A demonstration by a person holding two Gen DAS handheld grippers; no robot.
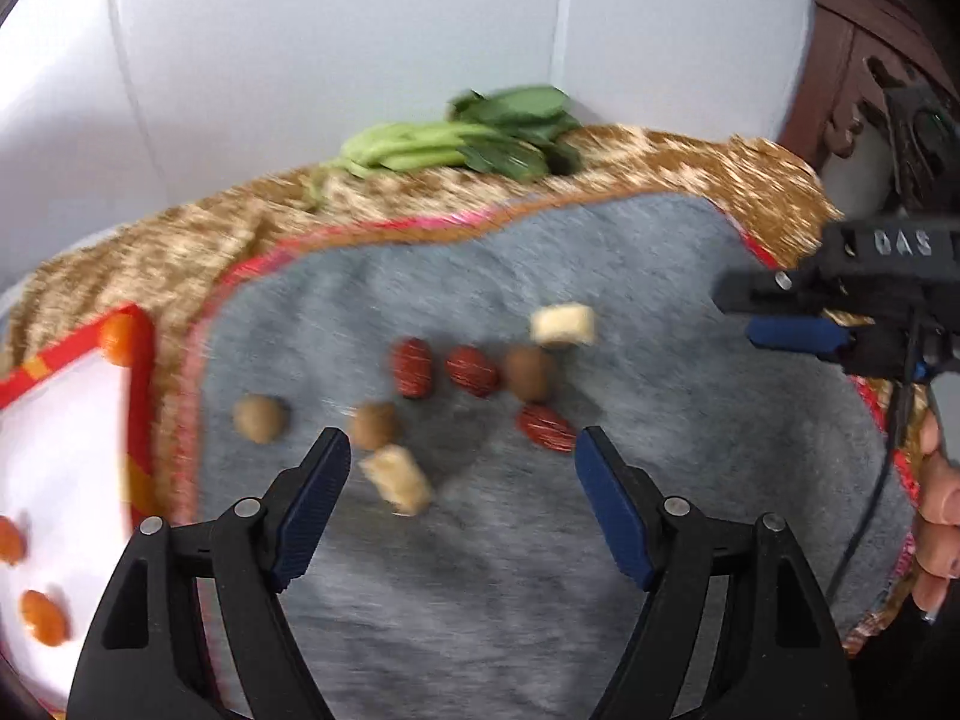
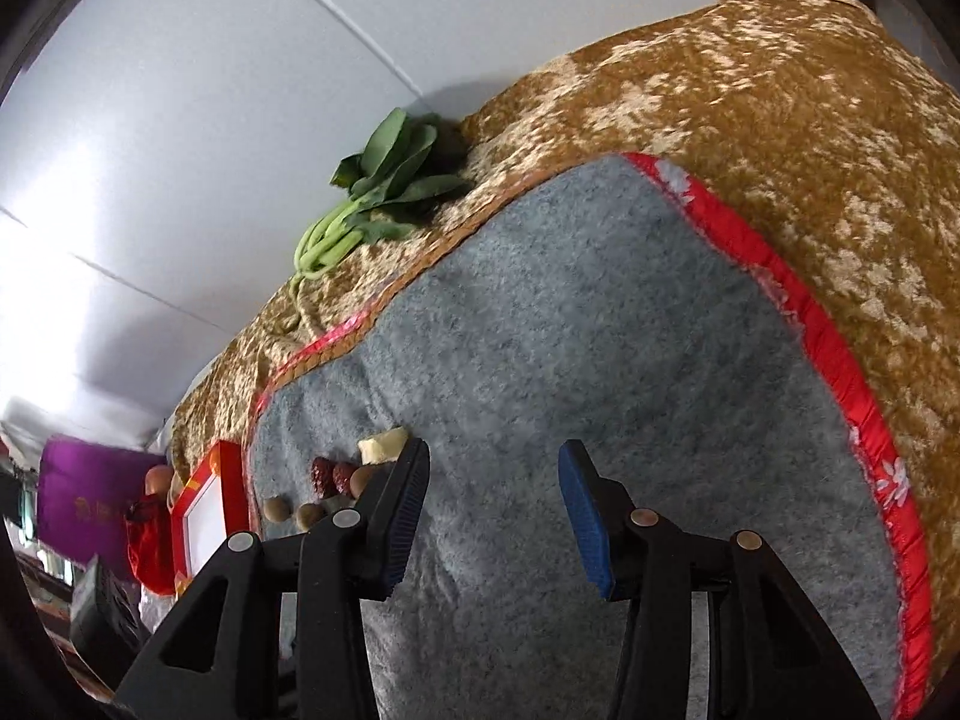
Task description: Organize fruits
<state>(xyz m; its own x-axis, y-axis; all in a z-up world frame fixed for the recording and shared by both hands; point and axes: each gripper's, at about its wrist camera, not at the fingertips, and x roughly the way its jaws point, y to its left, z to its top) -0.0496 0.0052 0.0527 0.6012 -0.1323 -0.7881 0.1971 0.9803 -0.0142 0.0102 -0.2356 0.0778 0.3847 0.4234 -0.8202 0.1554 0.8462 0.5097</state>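
We see orange pieces (image 1: pixel 42 617) in the white tray (image 1: pixel 60 450), our left gripper (image 1: pixel 462 462) wide and right gripper (image 2: pixel 493 474) narrower, both empty

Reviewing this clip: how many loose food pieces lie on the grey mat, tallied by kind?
Red dates: 3
Brown round fruits: 3
Pale yellow chunks: 2
Total: 8

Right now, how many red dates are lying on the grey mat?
3. Left red date and middle red date lie side by side mid-mat; third red date sits nearer, beside the left claw's right finger. None look hidden in the left wrist view.
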